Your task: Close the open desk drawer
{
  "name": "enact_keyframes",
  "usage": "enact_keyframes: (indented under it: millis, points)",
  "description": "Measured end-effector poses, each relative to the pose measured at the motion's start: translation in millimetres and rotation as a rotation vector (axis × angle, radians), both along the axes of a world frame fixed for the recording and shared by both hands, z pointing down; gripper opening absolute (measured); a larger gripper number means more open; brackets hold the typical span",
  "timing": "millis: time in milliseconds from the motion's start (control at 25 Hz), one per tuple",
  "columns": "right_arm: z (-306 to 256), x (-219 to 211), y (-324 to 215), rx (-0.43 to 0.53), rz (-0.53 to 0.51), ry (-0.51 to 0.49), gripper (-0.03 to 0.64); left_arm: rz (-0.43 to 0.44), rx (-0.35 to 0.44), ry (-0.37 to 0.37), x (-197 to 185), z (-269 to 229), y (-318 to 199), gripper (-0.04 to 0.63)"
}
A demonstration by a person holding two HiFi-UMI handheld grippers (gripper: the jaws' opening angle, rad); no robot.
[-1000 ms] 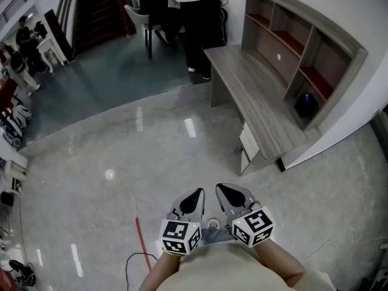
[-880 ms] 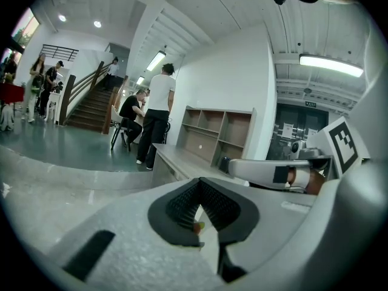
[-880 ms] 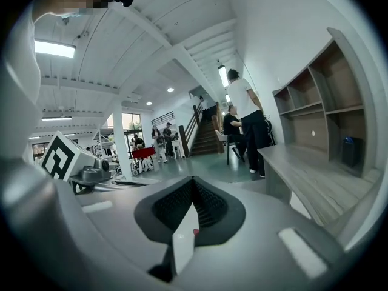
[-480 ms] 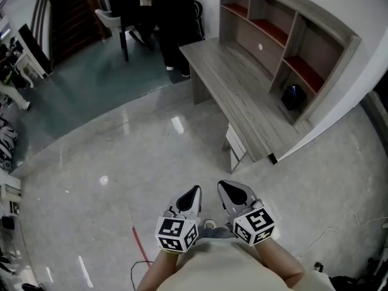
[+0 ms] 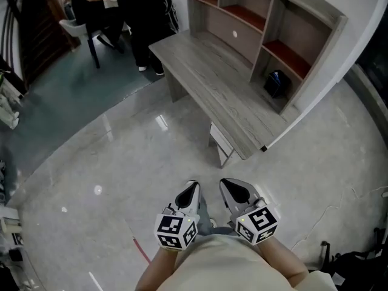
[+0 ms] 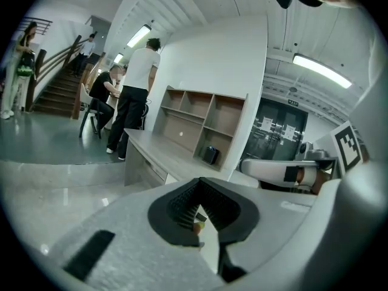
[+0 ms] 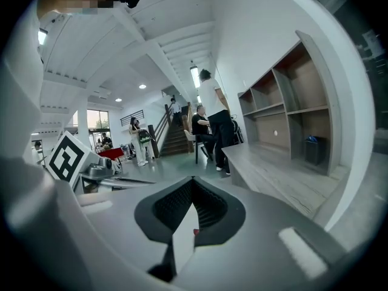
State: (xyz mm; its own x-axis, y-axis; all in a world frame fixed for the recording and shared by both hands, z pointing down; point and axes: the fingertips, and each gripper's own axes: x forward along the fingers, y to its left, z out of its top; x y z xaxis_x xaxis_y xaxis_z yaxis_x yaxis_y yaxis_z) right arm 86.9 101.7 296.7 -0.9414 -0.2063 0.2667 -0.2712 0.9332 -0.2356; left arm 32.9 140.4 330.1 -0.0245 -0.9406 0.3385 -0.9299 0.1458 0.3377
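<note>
The grey wooden desk [image 5: 212,93] runs along the wall ahead of me, and its drawer [image 5: 221,140] stands pulled out at the near end, white inside. My left gripper [image 5: 190,193] and right gripper [image 5: 233,190] hang side by side close to my body, both shut and empty, well short of the drawer, over the floor. In the left gripper view the left gripper [image 6: 202,206] points toward the desk [image 6: 151,153]. In the right gripper view the right gripper [image 7: 193,210] has the desk top [image 7: 276,174] to its right.
A shelf unit [image 5: 260,23] stands on the desk against the wall, with a dark object [image 5: 276,82] in a lower cell. A standing person [image 5: 142,26] and a seated person [image 5: 91,2] are beyond the desk's far end. A red strip [image 5: 140,248] and a thin cable [image 5: 339,208] lie on the glossy floor.
The desk and its drawer have slid left and nearer in the head view as I come closer. Both grippers stay shut and side by side.
</note>
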Motion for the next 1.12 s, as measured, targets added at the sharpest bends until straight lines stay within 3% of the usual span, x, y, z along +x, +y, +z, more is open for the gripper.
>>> enact_keyframes:
  millis: [360, 1120]
  points:
    - [13, -36, -61, -0.005, 0.105, 0.038, 0.006, 0.133, -0.035, 0.008, -40, 16, -67, 0.008]
    - [43, -98, -138, -0.073, 0.223, 0.121, 0.006, 0.262, -0.099, 0.141, -107, 69, -154, 0.008]
